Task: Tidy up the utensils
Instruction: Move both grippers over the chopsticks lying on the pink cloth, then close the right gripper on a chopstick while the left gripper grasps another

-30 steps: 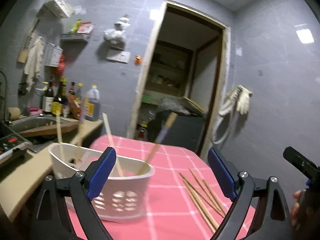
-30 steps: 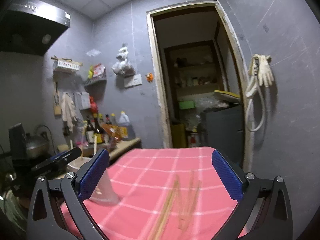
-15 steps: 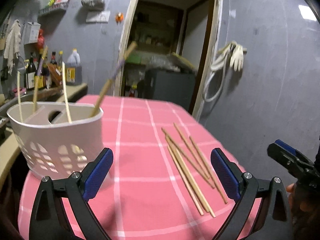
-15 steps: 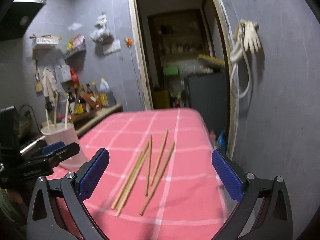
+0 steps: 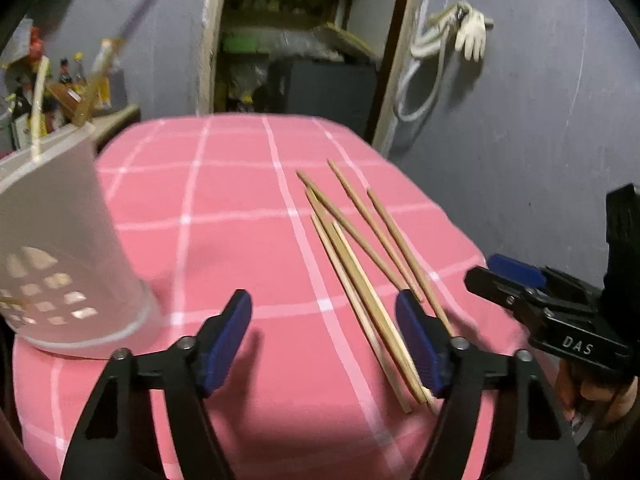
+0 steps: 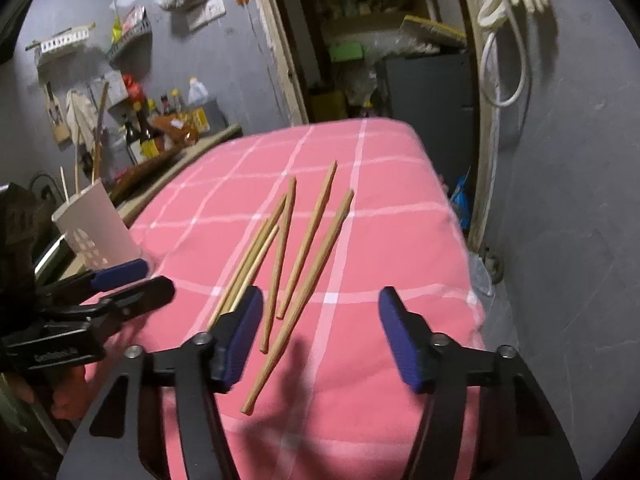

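A table covered by a pink cloth (image 5: 224, 208) with a white grid fills the middle of both views; grey walls (image 5: 540, 128) enclose it, and an open doorway (image 6: 380, 40) at the far end shows cluttered shelves and a dark cabinet. At far left a wooden counter (image 6: 172, 160) carries bottles (image 6: 144, 136), with small racks (image 6: 60, 42) fixed to the wall above. A white perforated basket (image 5: 60, 264) stands on the left part of the cloth, with a few sticks rising upright above its rim; what else it contains cannot be made out. To its right, six wooden chopsticks (image 5: 360, 264) lie loose on the cloth in a rough fan, some touching or crossing, their near ends close to the table's front edge. The left gripper (image 5: 324, 340) hovers over the cloth, its blue pads apart after having just been closing, bare cloth and some near ends of the chopsticks seen between them, nothing clamped. The right gripper (image 6: 320, 336) stands likewise parted, also having just been closing, with the nearest stick ends seen between its pads but not pinched. At far right a white glove (image 5: 474, 36) and a looped hose (image 6: 500, 60) hang on the wall beside the door frame.
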A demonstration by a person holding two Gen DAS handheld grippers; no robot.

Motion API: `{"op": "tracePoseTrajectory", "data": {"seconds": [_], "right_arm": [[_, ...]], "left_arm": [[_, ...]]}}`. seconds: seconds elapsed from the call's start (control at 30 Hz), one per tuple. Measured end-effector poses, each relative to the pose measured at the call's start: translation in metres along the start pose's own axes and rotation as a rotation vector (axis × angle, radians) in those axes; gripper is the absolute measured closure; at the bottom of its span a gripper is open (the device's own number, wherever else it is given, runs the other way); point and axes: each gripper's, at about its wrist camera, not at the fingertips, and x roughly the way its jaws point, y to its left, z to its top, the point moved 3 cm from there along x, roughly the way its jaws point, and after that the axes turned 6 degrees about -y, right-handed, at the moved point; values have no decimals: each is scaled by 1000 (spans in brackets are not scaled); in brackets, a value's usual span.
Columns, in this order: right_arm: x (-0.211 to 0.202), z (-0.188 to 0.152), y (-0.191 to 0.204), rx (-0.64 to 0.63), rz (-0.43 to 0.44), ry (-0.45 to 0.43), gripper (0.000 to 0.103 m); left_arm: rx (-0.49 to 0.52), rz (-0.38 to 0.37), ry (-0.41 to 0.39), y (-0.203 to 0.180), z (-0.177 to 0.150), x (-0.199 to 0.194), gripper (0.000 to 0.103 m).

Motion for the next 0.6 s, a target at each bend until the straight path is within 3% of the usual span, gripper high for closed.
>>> {"op": "tracePoseTrajectory", "data": {"seconds": [0.07, 0.33, 0.6], "right_arm": [[8, 0, 0, 2, 5, 36, 57], [36, -1, 2, -1, 30, 142, 67], [49, 2, 2, -27, 33, 193, 88]], "left_arm": [[0, 0, 37, 0, -1, 9, 47], [7, 5, 147, -3, -8, 42, 64], [36, 19, 181, -5, -9, 55, 83]]}}
